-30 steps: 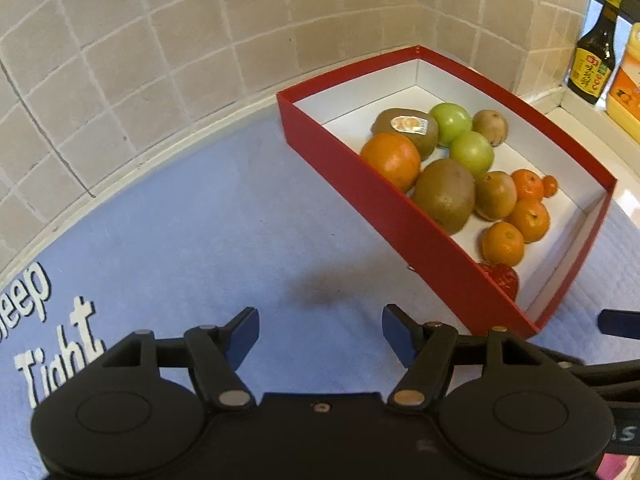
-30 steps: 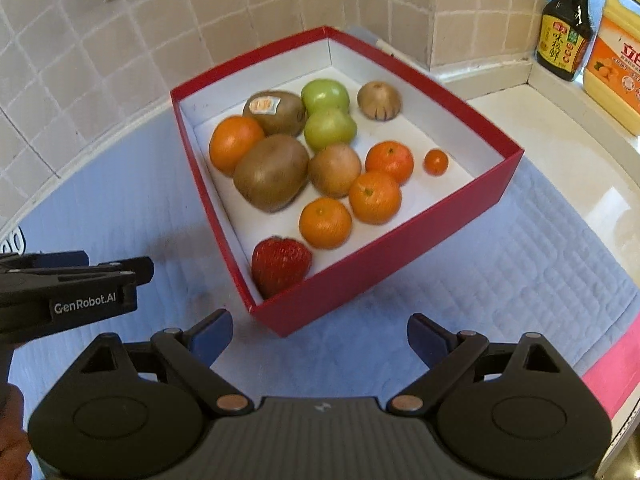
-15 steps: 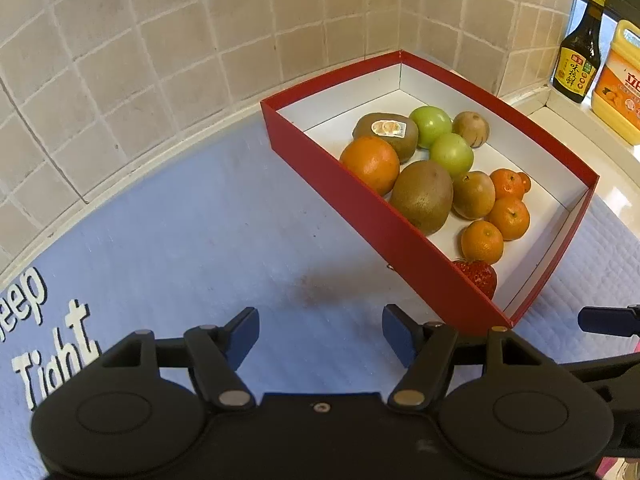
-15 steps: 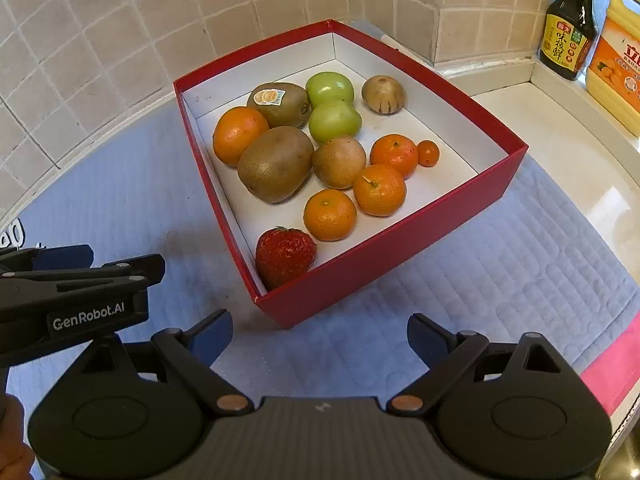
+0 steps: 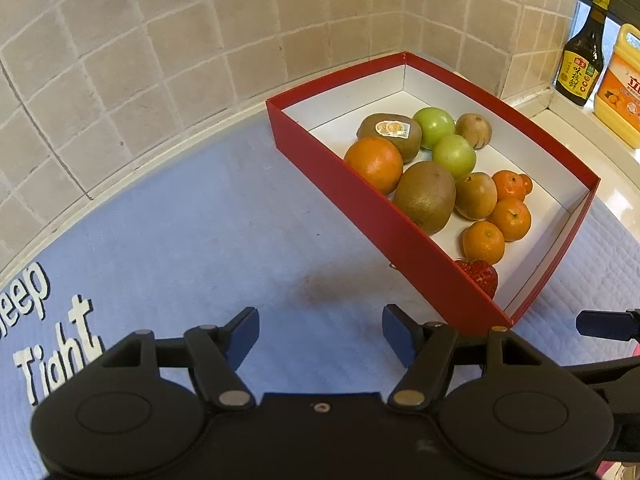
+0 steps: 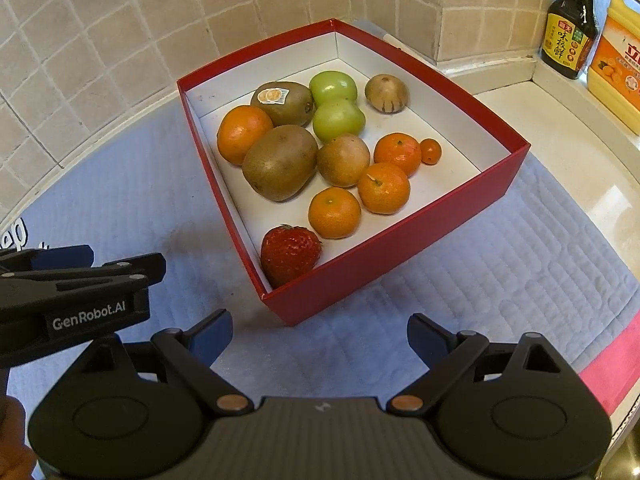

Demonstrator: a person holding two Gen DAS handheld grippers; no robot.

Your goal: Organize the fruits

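A red box [image 6: 392, 246] with a white inside stands on the blue mat and holds several fruits: a strawberry [image 6: 290, 254], tangerines [image 6: 334, 213], two kiwis [image 6: 280, 162], two green apples [image 6: 338, 120] and an orange [image 6: 243, 133]. The box [image 5: 360, 196] also shows in the left wrist view, to the right. My right gripper [image 6: 320, 336] is open and empty, just in front of the box's near corner. My left gripper [image 5: 320, 330] is open and empty over the bare mat, left of the box.
A tiled wall runs behind the box. A dark sauce bottle [image 6: 568, 36] and a yellow jug [image 6: 618, 60] stand on the ledge at the far right. The blue mat [image 5: 180, 240] has white lettering at the left. A pink strip [image 6: 612, 368] lies at the right edge.
Both grippers have drawn back and up from the box, so it sits farther away in both views. Both stay open. The fruits have not moved.
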